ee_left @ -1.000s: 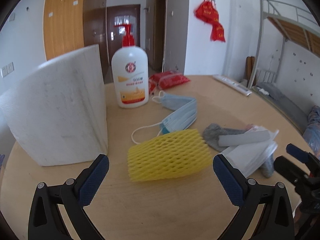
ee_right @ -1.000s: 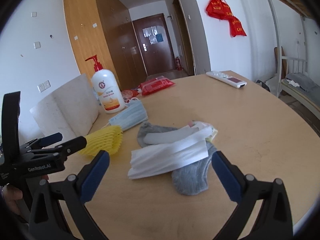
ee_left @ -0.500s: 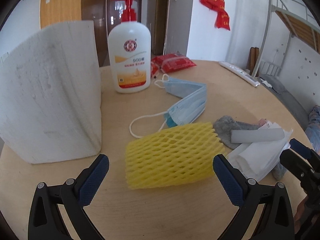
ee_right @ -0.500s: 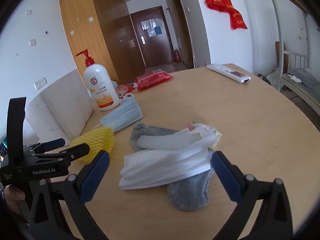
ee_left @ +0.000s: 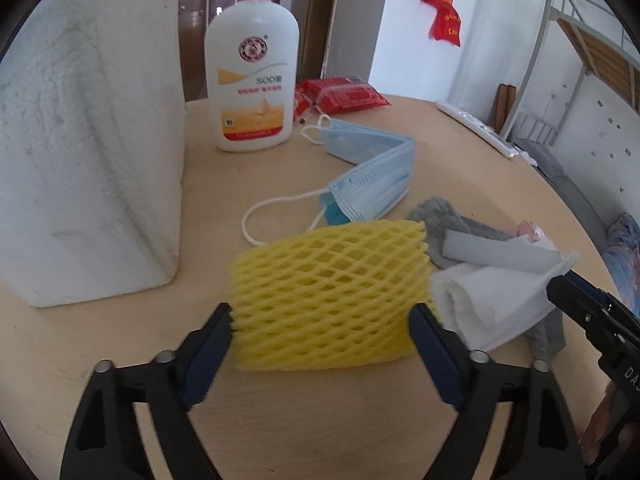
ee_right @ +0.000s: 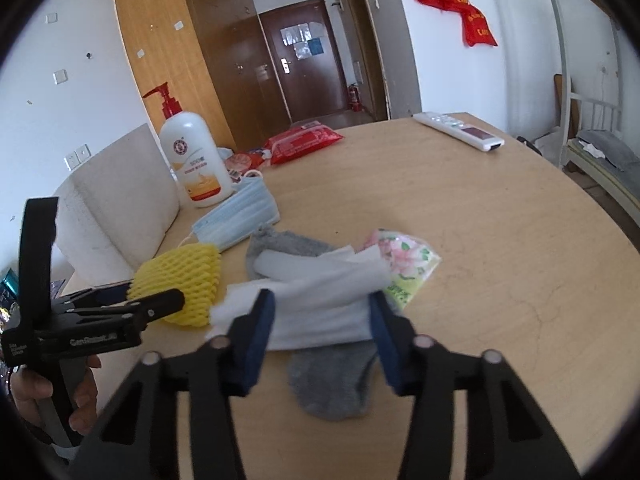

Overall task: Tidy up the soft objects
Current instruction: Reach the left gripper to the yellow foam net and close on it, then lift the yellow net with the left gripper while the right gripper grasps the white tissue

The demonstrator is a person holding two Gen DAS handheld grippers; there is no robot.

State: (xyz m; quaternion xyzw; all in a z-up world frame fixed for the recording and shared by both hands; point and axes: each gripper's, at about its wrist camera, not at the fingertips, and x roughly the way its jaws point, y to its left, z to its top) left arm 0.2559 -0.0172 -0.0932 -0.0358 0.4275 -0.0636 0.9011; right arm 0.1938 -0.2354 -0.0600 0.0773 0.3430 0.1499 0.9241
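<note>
A yellow foam net (ee_left: 328,292) lies on the round wooden table (ee_right: 500,260). My left gripper (ee_left: 322,312) straddles it. Its jaws are closing and the pads (ee_left: 212,344) touch the net's two ends. To the right is a pile: a folded white cloth (ee_right: 320,312) over a grey sock (ee_right: 332,380), a white foam strip (ee_right: 304,264) and a floral tissue packet (ee_right: 404,264). My right gripper (ee_right: 322,308) is closing on the white cloth, which bunches between its pads. Blue face masks (ee_left: 372,188) lie behind the net.
A tall white foam block (ee_left: 88,152) stands at the left, close to the net. Behind it are a white pump bottle (ee_left: 252,84) and a red packet (ee_left: 344,94). A white remote (ee_right: 460,130) lies at the far edge. A bunk bed stands to the right.
Both grippers went from wide open to narrower. The left one moved forward and down onto the yellow net. The right one stayed put and closed around the white cloth, which bunched up.
</note>
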